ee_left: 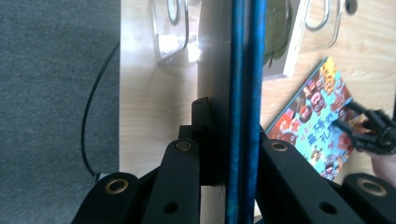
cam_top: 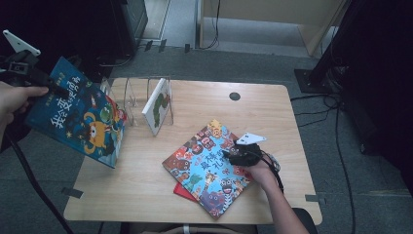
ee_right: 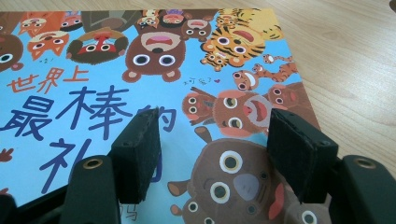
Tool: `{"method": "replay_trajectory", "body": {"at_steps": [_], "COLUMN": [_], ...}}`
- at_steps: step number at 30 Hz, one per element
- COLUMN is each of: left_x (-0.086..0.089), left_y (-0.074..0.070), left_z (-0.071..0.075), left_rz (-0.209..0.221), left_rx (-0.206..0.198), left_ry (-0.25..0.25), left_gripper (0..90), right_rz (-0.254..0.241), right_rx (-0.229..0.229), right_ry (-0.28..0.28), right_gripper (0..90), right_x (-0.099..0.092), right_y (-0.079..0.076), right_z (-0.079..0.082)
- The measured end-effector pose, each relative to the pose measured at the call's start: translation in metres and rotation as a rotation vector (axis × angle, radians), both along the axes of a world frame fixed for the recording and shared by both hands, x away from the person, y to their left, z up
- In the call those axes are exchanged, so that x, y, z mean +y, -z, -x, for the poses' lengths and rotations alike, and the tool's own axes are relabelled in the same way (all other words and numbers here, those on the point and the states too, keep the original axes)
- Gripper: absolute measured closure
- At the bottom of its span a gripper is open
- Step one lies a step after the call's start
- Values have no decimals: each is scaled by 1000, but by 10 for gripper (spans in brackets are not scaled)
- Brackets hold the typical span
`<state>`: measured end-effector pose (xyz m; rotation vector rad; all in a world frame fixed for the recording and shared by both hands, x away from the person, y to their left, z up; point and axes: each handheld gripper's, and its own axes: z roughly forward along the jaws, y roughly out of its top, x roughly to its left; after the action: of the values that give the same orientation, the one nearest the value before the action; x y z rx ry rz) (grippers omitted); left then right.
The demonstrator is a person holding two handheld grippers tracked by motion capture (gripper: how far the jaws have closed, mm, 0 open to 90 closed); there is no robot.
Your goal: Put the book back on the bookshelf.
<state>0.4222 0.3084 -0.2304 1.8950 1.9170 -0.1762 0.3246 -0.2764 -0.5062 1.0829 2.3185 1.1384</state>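
Dark blue picture book [cam_top: 80, 114] hung off the worktop's [cam_top: 146, 180] left edge, tilted, cover toward the high camera. Your left gripper [cam_top: 53, 89] had its jaws clenched on the book's upper left corner; left gripper view showed the book [ee_left: 243, 93] edge-on between the pads. Just right of it, a clear wire rack [cam_top: 129, 92] held 1 white book [cam_top: 157, 105] leaning upright. Nearer you, a light blue animal book [cam_top: 207, 168] lay flat over a red one [cam_top: 184, 191]. Your right gripper [cam_top: 233, 152] rested over the animal book [ee_right: 140, 93], jaws released, nothing grasped.
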Motion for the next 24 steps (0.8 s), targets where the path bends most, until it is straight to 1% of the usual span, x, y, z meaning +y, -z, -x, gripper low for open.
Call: {"method": "replay_trajectory", "body": {"at_steps": [2, 3, 8, 12, 13, 14, 15, 17, 20, 24], "left_x": [-1, -1, 0, 0, 0, 0, 0, 1, 3, 6], "left_y": [3, 4, 10, 14, 14, 15, 15, 15, 15, 13], "left_z": [-4, -6, -17, -26, -28, -30, -32, -35, -40, -48], "left_rz": [8, 12, 9, 27, 21, 22, 21, 26, 36, 29], "left_rx": [0, -1, 13, 19, 19, 23, 19, 17, 15, 15], "left_ry": [-1, -9, -6, -13, -16, -11, -18, -17, -35, -46], "left_gripper": [830, 830, 830, 828, 829, 830, 829, 829, 830, 829], "right_rz": [-1, -1, -3, -1, -2, -2, -2, -1, -2, -8], "right_rx": [-1, -1, -1, 0, 0, 0, -2, -2, -2, -10], "right_ry": [3, 4, 8, 7, 8, 8, 10, 10, 11, 15], "right_gripper": [349, 349, 349, 349, 349, 349, 349, 349, 349, 349], "right_x": [0, 0, 0, 0, 0, 0, 0, 0, 0, -1], "right_y": [0, 0, 0, 0, 0, 0, 0, 0, 0, 1], "right_z": [0, 0, 1, 1, 1, 1, 1, 1, 2, 4]}}
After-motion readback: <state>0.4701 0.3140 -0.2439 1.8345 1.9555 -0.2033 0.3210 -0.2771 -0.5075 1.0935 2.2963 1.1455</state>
